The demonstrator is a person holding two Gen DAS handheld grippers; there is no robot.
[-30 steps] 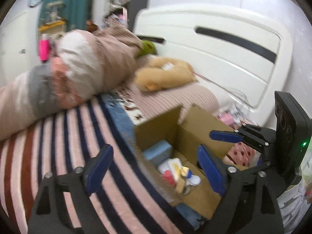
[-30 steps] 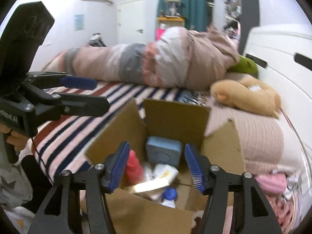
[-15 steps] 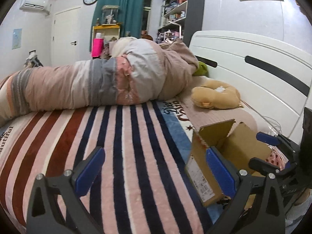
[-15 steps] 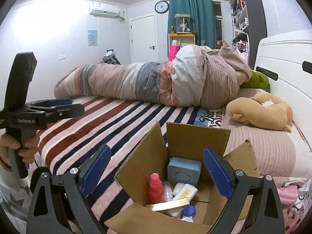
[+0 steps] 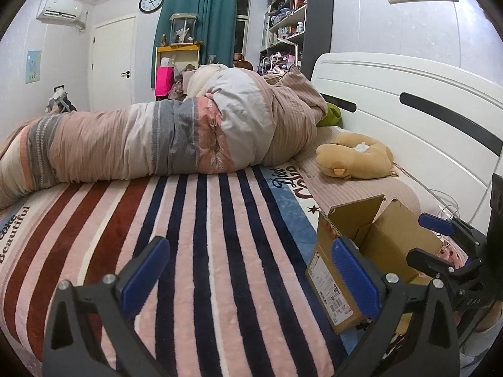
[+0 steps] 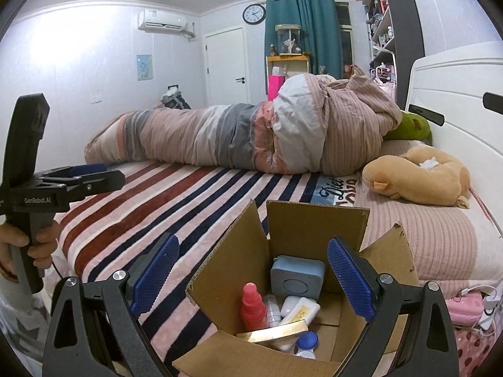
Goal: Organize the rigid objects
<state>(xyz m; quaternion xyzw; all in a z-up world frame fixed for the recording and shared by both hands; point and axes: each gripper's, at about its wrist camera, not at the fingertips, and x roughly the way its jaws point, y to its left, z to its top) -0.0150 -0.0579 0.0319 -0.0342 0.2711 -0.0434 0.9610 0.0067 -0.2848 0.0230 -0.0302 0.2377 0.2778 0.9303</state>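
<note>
Nearest in the right wrist view, the right gripper (image 6: 251, 273) is held level above the near edge of an open cardboard box (image 6: 314, 220), its blue-padded fingers (image 6: 155, 271) spread wide with nothing between them. The box stands on the striped blanket (image 6: 195, 201) at the bed's near side, flaps raised. Inside it are seen a red bottle (image 6: 253, 306), a small white bottle (image 6: 273, 308), a white tube (image 6: 298, 309), a gold flat piece (image 6: 273, 333), a blue-capped item (image 6: 306, 342) and, against the far wall of the box, a grey-blue device (image 6: 297, 279).

In the left wrist view, the left gripper (image 5: 248, 270) is pointed over the blanket (image 5: 201, 220), just left of the box (image 5: 371, 238); its fingers (image 5: 144, 270) are likewise wide apart and hold nothing. In the right wrist view the same tool (image 6: 75, 179) is seen side-on at the left, held roughly horizontal by a hand (image 6: 41, 242) wrapped round its grip.

Farther off, a tan plush toy (image 6: 418, 179) lies on the pink cover near the white headboard (image 6: 456, 100). Beyond the blanket, a rolled quilt (image 6: 251, 138) stretches across the bed. At the far wall are seen a white door (image 6: 226, 66), a teal curtain (image 6: 301, 31), a wall clock (image 6: 254, 14) and an air conditioner (image 6: 162, 20).
</note>
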